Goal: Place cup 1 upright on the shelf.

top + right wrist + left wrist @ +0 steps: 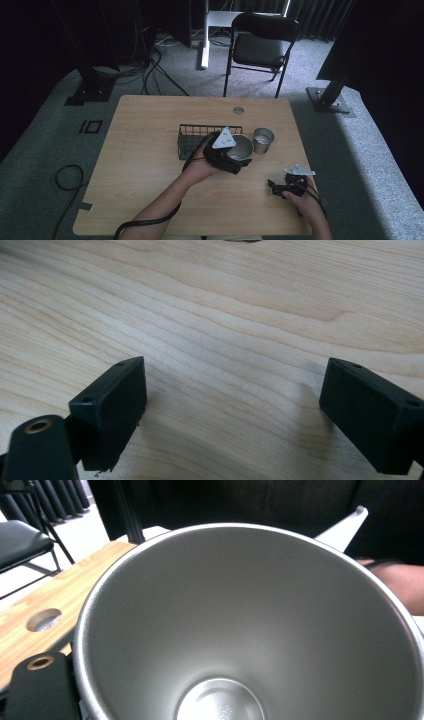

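I am holding a steel cup point(242, 146) clamped in my left gripper point(235, 159) at frame center, beside the wire basket point(192, 137). My right gripper point(232, 410) is resting wide open, holding nothing, over the bench point(150, 150). Next move likely calls for placing the cup.

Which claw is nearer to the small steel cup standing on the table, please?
Left. The left claw, holding a larger cup, is just left of the small cup. The right claw sits open near the table's front edge, farther away.

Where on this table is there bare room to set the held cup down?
The table's left side beyond the wire basket is bare, as is the front strip between the forearms. Crowded: the middle, where basket, held cup and second cup cluster.
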